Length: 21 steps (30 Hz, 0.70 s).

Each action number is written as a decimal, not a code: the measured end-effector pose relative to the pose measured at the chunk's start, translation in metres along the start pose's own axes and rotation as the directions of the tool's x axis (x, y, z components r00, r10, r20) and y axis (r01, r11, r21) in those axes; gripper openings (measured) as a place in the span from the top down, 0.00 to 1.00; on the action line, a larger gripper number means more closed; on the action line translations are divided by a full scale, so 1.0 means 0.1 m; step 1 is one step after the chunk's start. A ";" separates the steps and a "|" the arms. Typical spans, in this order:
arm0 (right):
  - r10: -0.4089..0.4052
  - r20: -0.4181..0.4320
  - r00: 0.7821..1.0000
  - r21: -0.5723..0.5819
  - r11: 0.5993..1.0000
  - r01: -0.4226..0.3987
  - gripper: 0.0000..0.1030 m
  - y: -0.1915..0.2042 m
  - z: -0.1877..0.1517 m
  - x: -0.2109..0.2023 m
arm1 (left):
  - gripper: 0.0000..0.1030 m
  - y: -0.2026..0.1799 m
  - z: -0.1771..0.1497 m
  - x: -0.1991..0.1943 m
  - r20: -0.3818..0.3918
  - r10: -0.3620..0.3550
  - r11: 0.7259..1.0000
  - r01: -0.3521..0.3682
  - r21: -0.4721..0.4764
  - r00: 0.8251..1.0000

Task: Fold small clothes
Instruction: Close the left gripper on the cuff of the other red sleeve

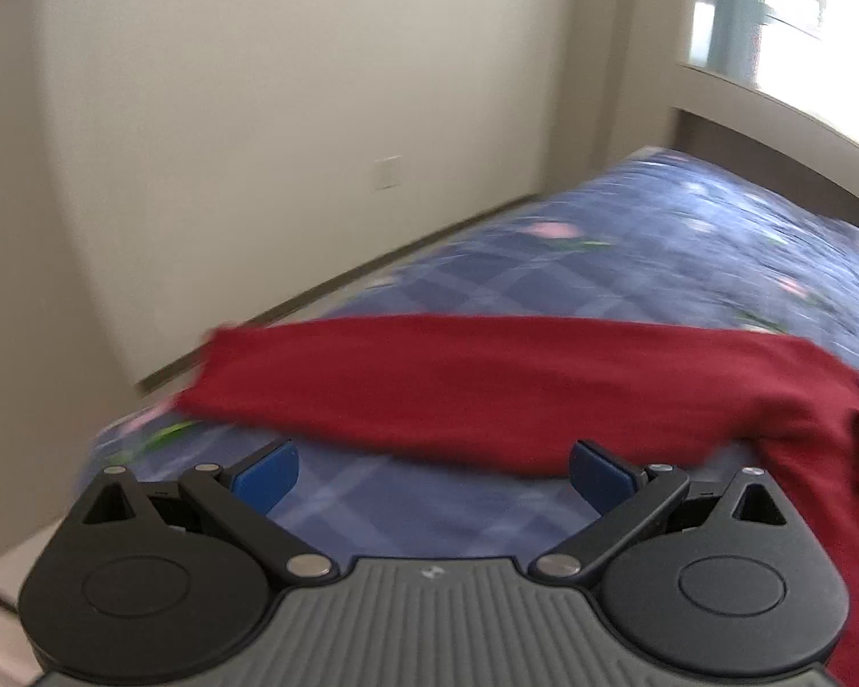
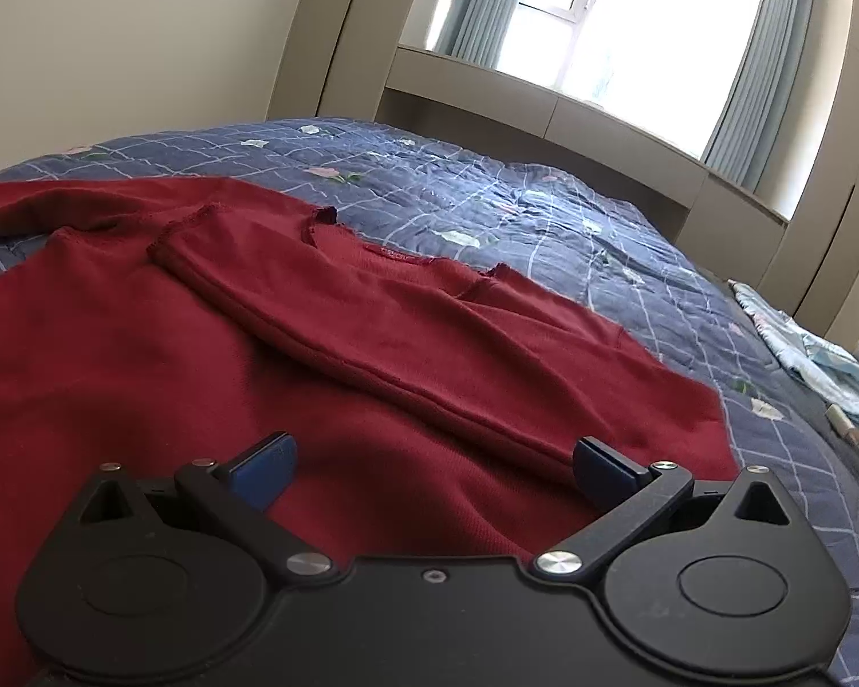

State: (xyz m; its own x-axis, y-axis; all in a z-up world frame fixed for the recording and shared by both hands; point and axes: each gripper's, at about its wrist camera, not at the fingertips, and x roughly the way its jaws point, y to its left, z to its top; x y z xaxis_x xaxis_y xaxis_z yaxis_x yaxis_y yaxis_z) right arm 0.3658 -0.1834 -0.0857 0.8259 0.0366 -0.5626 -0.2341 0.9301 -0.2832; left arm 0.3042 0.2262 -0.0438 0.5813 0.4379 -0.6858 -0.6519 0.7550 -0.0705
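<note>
A dark red long-sleeved top [image 2: 212, 355] lies spread on a blue checked bedspread [image 2: 544, 212]. One sleeve [image 2: 338, 309] is folded across the body in the right wrist view. My right gripper [image 2: 432, 472] hovers open just above the body of the top, nothing between its blue pads. In the left wrist view the other sleeve [image 1: 458, 383] stretches out flat to the left over the bedspread [image 1: 630, 263]. My left gripper [image 1: 432, 475] is open just short of that sleeve's near edge, holding nothing. The left view is motion-blurred.
The bed's left edge runs along a cream wall [image 1: 257, 114]. A window with pale blue curtains [image 2: 647, 28] and a beige ledge [image 2: 544, 91] stand behind the bed. A crumpled light blue cloth [image 2: 802, 355] lies at the bed's right edge.
</note>
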 end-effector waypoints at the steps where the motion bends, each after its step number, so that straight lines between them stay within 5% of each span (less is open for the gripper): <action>1: 0.000 -0.001 1.000 -0.001 1.000 0.000 0.01 0.00 0.00 0.00 | 0.00 0.16 0.00 0.02 -0.008 -0.008 0.999 0.008 -0.038 1.000; 6: -0.009 0.001 1.000 -0.015 1.000 0.009 0.01 0.03 -0.01 0.00 | 0.00 0.70 -0.02 0.14 -0.027 -0.119 0.966 0.110 -0.233 0.993; 12: -0.010 0.001 1.000 -0.018 1.000 0.010 0.01 0.03 -0.01 0.00 | 0.04 0.99 -0.01 0.27 0.016 -0.013 0.897 0.019 -0.441 1.000; 18: -0.023 0.009 1.000 -0.034 0.999 0.024 0.01 0.04 -0.01 -0.01 | 0.28 1.05 0.03 0.36 0.018 0.058 0.858 -0.040 -0.513 0.998; 21: -0.027 0.012 1.000 -0.039 0.999 0.028 0.01 0.04 -0.01 -0.01 | 0.48 1.06 0.05 0.39 0.024 0.066 0.852 -0.044 -0.521 0.998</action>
State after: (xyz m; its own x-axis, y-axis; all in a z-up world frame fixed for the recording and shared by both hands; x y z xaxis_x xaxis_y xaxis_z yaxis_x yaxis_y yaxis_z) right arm 0.3633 -0.1797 -0.0874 0.8379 0.0156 -0.5456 -0.2310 0.9158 -0.3287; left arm 0.2603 0.3256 -0.0740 0.5485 0.4983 -0.6714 -0.8349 0.3701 -0.4074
